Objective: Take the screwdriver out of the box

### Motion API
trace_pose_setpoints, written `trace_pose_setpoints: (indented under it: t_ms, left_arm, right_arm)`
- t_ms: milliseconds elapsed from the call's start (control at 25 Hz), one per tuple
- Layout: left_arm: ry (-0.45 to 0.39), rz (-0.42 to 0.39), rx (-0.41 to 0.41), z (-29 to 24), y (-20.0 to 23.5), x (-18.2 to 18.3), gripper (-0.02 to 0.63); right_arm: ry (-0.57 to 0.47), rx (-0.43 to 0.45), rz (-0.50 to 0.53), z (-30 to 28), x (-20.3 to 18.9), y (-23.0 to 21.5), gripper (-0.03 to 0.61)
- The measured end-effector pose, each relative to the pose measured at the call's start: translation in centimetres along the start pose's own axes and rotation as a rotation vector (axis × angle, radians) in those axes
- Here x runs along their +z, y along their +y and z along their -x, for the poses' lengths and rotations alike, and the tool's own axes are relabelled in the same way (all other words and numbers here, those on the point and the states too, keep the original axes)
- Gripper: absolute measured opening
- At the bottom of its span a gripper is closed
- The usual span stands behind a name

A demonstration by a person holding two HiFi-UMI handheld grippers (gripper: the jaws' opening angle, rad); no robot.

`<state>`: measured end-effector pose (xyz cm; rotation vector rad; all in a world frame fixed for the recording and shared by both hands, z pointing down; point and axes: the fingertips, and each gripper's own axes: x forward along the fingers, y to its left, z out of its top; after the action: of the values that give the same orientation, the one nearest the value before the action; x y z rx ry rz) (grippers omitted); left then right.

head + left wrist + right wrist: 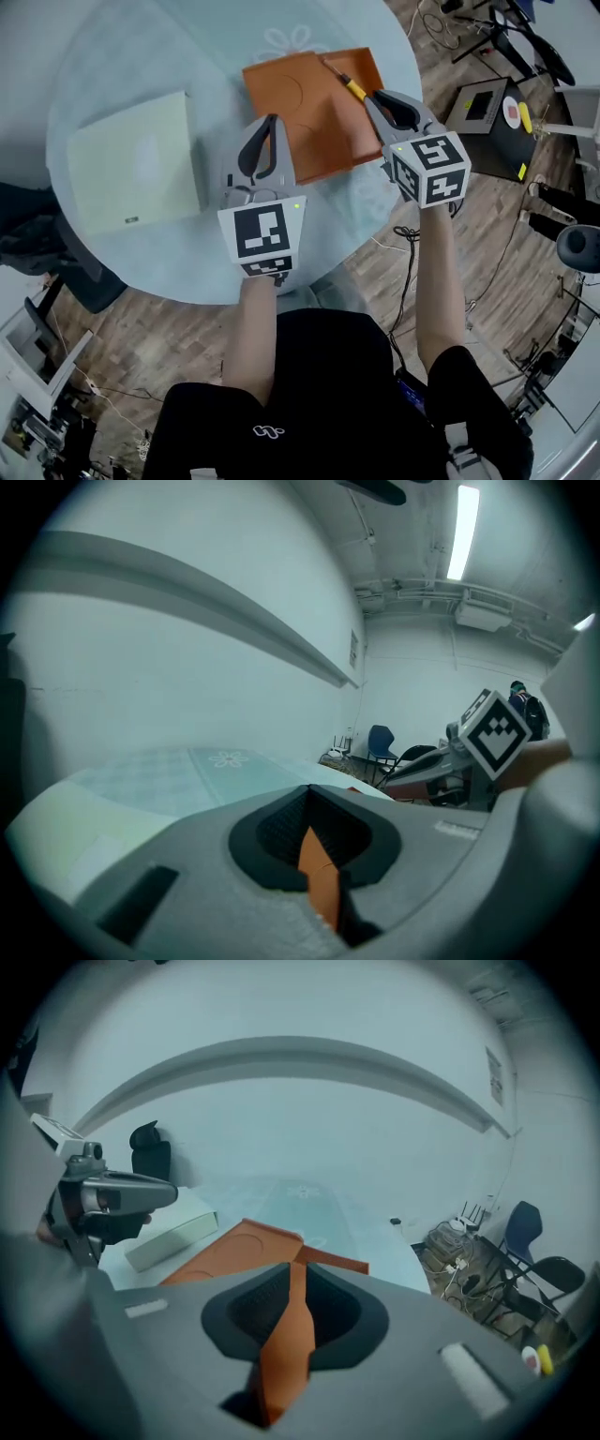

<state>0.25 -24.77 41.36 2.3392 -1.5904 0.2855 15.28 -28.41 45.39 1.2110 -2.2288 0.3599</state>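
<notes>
Round glass surface over wood floor. At its far side, orange box, lying open; inside its right half, screwdriver, yellow handle just ahead of right gripper. Fingers there slightly parted, empty, orange showing through the gap. Left gripper at box's left edge, fingers together at the tips, gripping nothing. Pale box well left.

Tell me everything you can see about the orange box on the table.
The orange box looks like thin card, lying open and flat on the round table. Its wide panel bears a pressed circle. A smaller rimmed tray at its far right corner holds a yellow-handled screwdriver. The left gripper and right gripper hang over its left and right edges; contact can't be told.
</notes>
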Motion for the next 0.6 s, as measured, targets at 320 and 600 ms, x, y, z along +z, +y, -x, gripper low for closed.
trace_pose_setpoints:
  t_ms: [320, 600]
  left_arm:
    - [-0.007, 0.042, 0.075, 0.9, 5.5, 0.3, 0.003]
    - [-0.001, 0.062, 0.091, 1.2, 8.1, -0.1, 0.003]
  right_arm:
    - [0.256, 0.026, 0.052, -6.6, -2.8, -1.2, 0.132]
    - [0.541, -0.030, 0.170, -9.9, -6.5, -2.5, 0.127]
